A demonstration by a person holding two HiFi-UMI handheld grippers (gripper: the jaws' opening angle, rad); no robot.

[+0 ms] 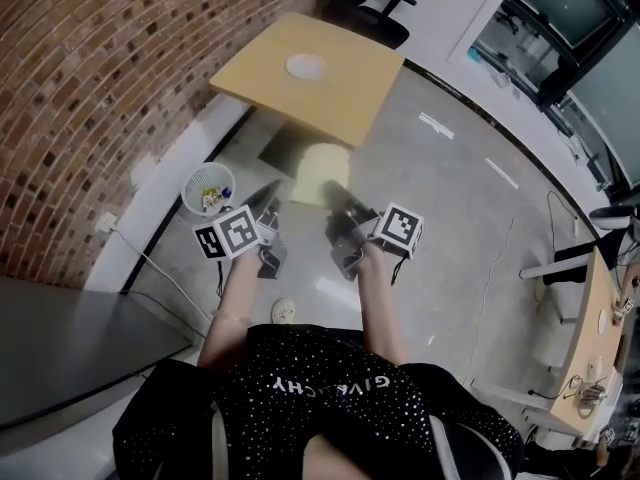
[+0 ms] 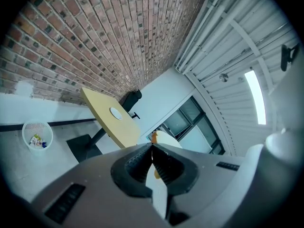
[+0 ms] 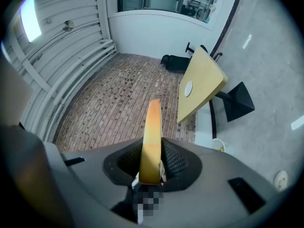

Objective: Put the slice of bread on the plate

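Note:
A slice of bread [image 3: 153,127], pale with a tan crust, stands on edge between the jaws of my right gripper [image 3: 152,146], which is shut on it. In the head view the bread [image 1: 318,173] sticks out ahead of the right gripper [image 1: 340,208], over the floor and short of the table. A small white plate [image 1: 306,66] lies on the light wooden table [image 1: 340,98] ahead, also seen as the plate [image 2: 116,112] in the left gripper view. My left gripper [image 1: 268,218] is level beside the right one, its jaws [image 2: 152,148] shut on nothing.
A white mesh waste basket [image 1: 207,188] stands by the brick wall [image 1: 90,88] on the left. A black office chair [image 1: 375,13] sits behind the table. The table's dark pedestal base [image 2: 83,146] rests on grey concrete floor. A desk with clutter [image 1: 600,348] is at the far right.

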